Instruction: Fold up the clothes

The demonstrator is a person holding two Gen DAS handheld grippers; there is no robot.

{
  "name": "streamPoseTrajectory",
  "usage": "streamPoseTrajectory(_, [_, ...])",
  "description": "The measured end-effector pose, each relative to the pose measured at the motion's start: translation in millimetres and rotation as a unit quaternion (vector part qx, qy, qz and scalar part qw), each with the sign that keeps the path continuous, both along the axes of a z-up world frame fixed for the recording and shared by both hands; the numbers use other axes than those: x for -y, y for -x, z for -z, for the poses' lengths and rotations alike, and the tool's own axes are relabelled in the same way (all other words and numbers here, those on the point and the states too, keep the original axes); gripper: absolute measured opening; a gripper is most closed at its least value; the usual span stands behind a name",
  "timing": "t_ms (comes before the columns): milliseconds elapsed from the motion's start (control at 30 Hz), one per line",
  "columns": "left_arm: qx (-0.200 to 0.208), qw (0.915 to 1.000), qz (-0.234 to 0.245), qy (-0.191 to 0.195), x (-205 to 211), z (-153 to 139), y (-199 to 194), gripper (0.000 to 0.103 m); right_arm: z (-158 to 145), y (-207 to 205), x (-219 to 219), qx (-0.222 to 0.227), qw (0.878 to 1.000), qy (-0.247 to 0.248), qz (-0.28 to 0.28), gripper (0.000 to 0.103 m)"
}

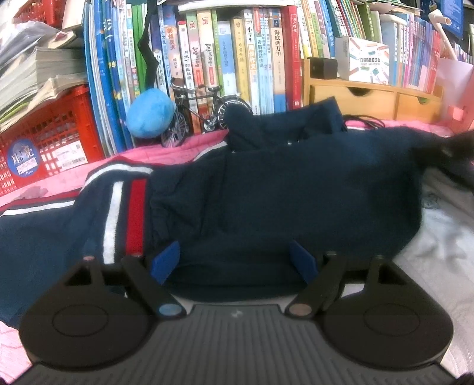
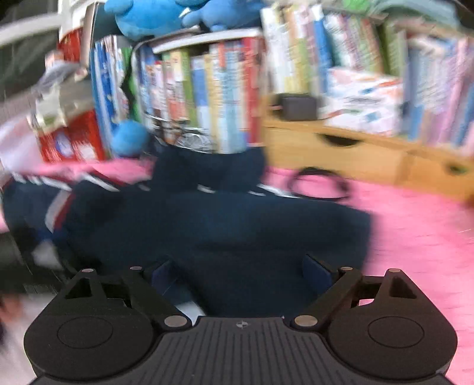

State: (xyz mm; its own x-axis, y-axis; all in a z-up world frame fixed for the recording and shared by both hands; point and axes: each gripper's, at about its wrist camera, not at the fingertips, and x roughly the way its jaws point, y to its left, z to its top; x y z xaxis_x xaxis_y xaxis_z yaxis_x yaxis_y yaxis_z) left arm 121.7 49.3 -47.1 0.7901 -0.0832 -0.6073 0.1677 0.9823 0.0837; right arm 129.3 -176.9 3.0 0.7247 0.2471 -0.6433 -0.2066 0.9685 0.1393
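A: Left wrist view, nearest first. What does the left gripper [image 1: 235, 260] show?

B: Its two blue pads stand spread wide, tips just over the near edge of a navy sweater [image 1: 266, 192]. The cloth lies between and ahead of the pads; neither pad presses on it.

A: And under the gripper?

B: To its right, pale white cloth [image 1: 438, 237]. To its left, the sweater's striped part [image 1: 124, 213], with red and white bands, lying on a pink cover [image 1: 166, 154].

A: Farther ahead?

B: The sweater bunches up into a dark hump. Beyond it, ahead and left, a small model bicycle [image 1: 201, 115] stands beside a blue plush ball [image 1: 149, 117]. Far left is a red crate [image 1: 53, 139]. Ahead and right, a wooden drawer box [image 1: 373, 97]. A row of books [image 1: 237, 59] closes the back.

A: Right wrist view, same order. The picture is blurred.

B: The right gripper [image 2: 240, 274] is also spread, pads apart over the near part of the same sweater, which lies between and ahead of them. No pad is seen pinching the cloth.

A: Beyond it?

B: The pink cover runs ahead and to the right. A dark cable loop [image 2: 318, 186] lies on it ahead and right, just past the sweater. Behind that, the wooden drawer box and the books; blue plush toys [image 2: 177, 14] sit on top of the books.
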Motion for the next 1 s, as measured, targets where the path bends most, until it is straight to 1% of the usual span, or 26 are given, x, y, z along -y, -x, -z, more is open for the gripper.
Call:
streamPoseTrajectory(33, [0.0,1.0,0.0,0.0,-0.3,-0.1,0.0,0.083,-1.2,-6.8,-8.3,-0.016,0.999,-0.024,-0.017,0.092])
streamPoseTrajectory(67, [0.0,1.0,0.0,0.0,-0.6,-0.1,0.0,0.083,-3.5,-12.2,-14.9,-0.034,0.998,-0.034,-0.043,0.094])
streamPoseTrajectory(100, [0.0,1.0,0.0,0.0,-0.8,-0.1,0.0,0.083,-7.5,-14.5,-21.6,-0.045,0.996,-0.02,-0.071,0.094])
streamPoseTrajectory(133, [-0.001,1.0,0.001,0.002,-1.1,0.0,-0.2,0.083,-10.7,-10.7,-27.6,-0.041,0.995,0.013,-0.088,0.094])
streamPoseTrajectory(167, [-0.001,1.0,0.001,0.003,-1.5,0.1,-0.4,0.083,-11.2,-3.8,-30.0,-0.028,0.994,0.055,-0.092,0.097])
streamPoseTrajectory(200, [-0.002,1.0,0.001,0.005,-2.0,0.0,-0.6,0.083,-9.7,2.2,-29.3,-0.021,0.991,0.093,-0.093,0.1])
streamPoseTrajectory(233, [-0.002,1.0,0.001,0.006,-2.3,0.1,-0.8,0.083,-4.4,7.3,-23.2,-0.026,0.989,0.119,-0.086,0.1])
streamPoseTrajectory(267, [-0.003,1.0,0.001,0.008,-2.7,0.1,-1.0,0.083,4.2,10.9,-11.7,-0.039,0.987,0.139,-0.065,0.1])
streamPoseTrajectory(333, [-0.005,0.9999,0.003,0.012,-3.7,0.1,-1.3,0.084,26.2,14.0,19.8,-0.074,0.98,0.183,0.001,0.1])
streamPoseTrajectory(367, [-0.006,0.9999,0.004,0.014,-4.1,0.1,-1.5,0.085,35.0,17.0,35.7,-0.075,0.977,0.196,0.031,0.102])
streamPoseTrajectory(400, [-0.007,0.9998,0.007,0.016,-4.4,0.0,-1.5,0.086,38.6,21.7,51.9,-0.064,0.977,0.195,0.059,0.102])
streamPoseTrajectory(467, [-0.008,0.9998,0.009,0.016,-3.8,0.2,-1.7,0.088,38.1,30.0,82.0,-0.07,0.974,0.184,0.115,0.102])
streamPoseTrajectory(500, [-0.008,0.9998,0.01,0.016,-3.5,0.3,-1.8,0.089,34.5,33.4,89.2,-0.079,0.97,0.184,0.139,0.101])
streamPoseTrajectory(533, [-0.009,0.9998,0.011,0.016,-3.4,0.4,-1.9,0.089,29.6,37.1,90.3,-0.083,0.967,0.191,0.147,0.101])
streamPoseTrajectory(567, [-0.009,0.9998,0.011,0.016,-3.4,0.3,-2.1,0.089,22.2,40.8,86.0,-0.076,0.967,0.2,0.142,0.1])
streamPoseTrajectory(600, [-0.009,0.9998,0.011,0.017,-3.5,0.2,-2.1,0.089,13.7,43.9,78.4,-0.062,0.969,0.2,0.129,0.1])
streamPoseTrajectory(633, [-0.009,0.9998,0.011,0.017,-3.7,0.2,-2.1,0.089,5.1,45.2,69.2,-0.044,0.975,0.185,0.11,0.1])
streamPoseTrajectory(700, [-0.01,0.9997,0.011,0.017,-4.1,0.2,-2.2,0.089,-8.1,37.3,46.6,-0.009,0.99,0.124,0.072,0.101])
streamPoseTrajectory(767, [-0.01,0.9997,0.011,0.018,-4.0,0.0,-2.4,0.089,-9.8,20.2,20.7,0.022,0.997,0.062,0.039,0.101])
streamPoseTrajectory(833, [-0.011,0.9997,0.011,0.02,-4.6,-0.3,-3.0,0.089,-2.3,-4.9,-6.4,0.051,0.999,0.012,0.016,0.101])
streamPoseTrajectory(933, [-0.012,0.9996,0.011,0.023,-5.6,-0.7,-3.4,0.089,20.0,-43.9,-36.1,0.053,0.998,-0.036,0.004,0.101])
streamPoseTrajectory(967, [-0.012,0.9996,0.011,0.024,-6.0,-0.8,-3.5,0.089,27.4,-54.5,-43.0,0.049,0.998,-0.044,0.003,0.101])
streamPoseTrajectory(1000, [-0.012,0.9996,0.011,0.024,-6.3,-0.8,-3.6,0.089,37.4,-62.1,-44.8,0.038,0.999,-0.033,0.007,0.101])
